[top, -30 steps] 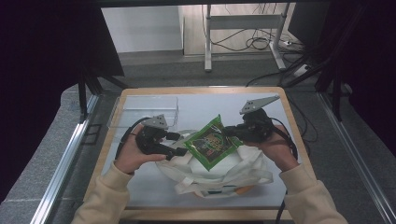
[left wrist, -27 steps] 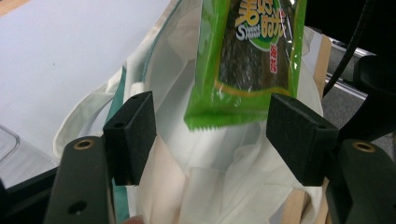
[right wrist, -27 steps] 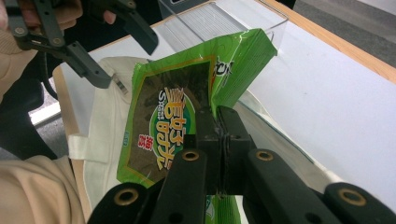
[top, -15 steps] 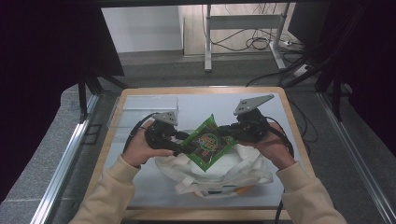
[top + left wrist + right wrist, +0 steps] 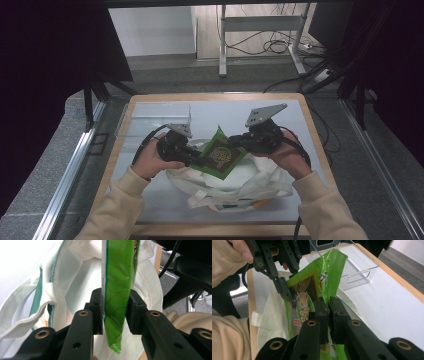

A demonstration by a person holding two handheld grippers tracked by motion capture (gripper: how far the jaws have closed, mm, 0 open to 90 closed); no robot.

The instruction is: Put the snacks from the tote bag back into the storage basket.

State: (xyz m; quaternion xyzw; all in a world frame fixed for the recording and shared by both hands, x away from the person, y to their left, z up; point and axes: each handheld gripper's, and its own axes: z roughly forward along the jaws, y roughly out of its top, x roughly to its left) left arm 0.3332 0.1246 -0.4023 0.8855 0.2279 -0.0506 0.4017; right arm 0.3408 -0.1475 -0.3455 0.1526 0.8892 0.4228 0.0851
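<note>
A green snack packet (image 5: 220,155) hangs tilted above a white cloth tote bag (image 5: 240,186) on the table. My left gripper (image 5: 197,159) is shut on the packet's left corner, and in the left gripper view the jaws (image 5: 115,312) press on both sides of the green foil (image 5: 117,285). My right gripper (image 5: 234,142) is shut on the opposite edge, its pads closed tight on the packet (image 5: 312,292) in the right gripper view (image 5: 328,307). The bag (image 5: 77,287) lies crumpled beneath, with a green-trimmed handle. The other gripper (image 5: 284,292) shows across the packet.
A clear plastic box (image 5: 155,119) stands at the back left of the white table top (image 5: 300,130), also seen as the clear box (image 5: 358,272) beyond the packet. The table has a wooden rim (image 5: 315,135). A person's cream sleeves (image 5: 125,200) come in from below.
Both hands have drawn slightly closer together and the packet has shifted a little left and down over the bag. Both grippers have stayed shut on it.
</note>
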